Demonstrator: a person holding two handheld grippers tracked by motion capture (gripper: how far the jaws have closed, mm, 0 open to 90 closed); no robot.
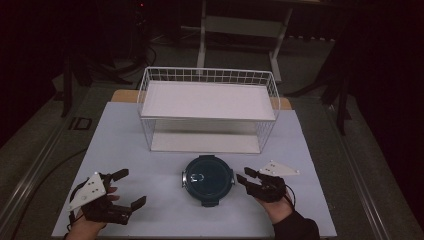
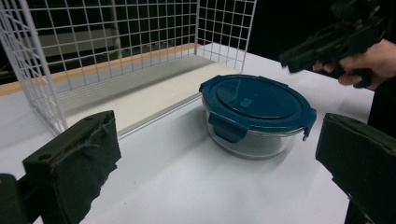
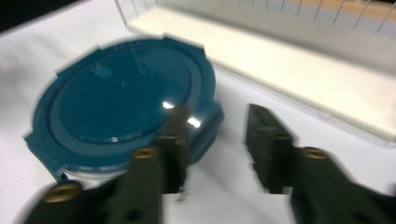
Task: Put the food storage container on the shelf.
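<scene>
High view: right tool nearest the container

High view showed the container, a round glass bowl under a blue clip lid, sitting on the white bench between the two tools and just in front of the wire basket. The right tool lay closest: its jaw tips pointed at the container's near side, close to the rim but apart from it, with nothing between the jaws, which stood part-open. The left tool sat well off on the other side, jaws spread wide and empty.

From the right tool, the container lay ahead and a little to the left, one jaw overlapping the lid's edge clip in that blurred picture; whether it touched could not be told. From the left tool, the container lay straight ahead, well beyond the jaws.

Being round, the container had no long axis; only its four lid clips gave it a bearing, one of them facing the right tool. It stood upright and closed. Judging by this, the right hand was the likelier to reach that clip or the rim first.
</scene>
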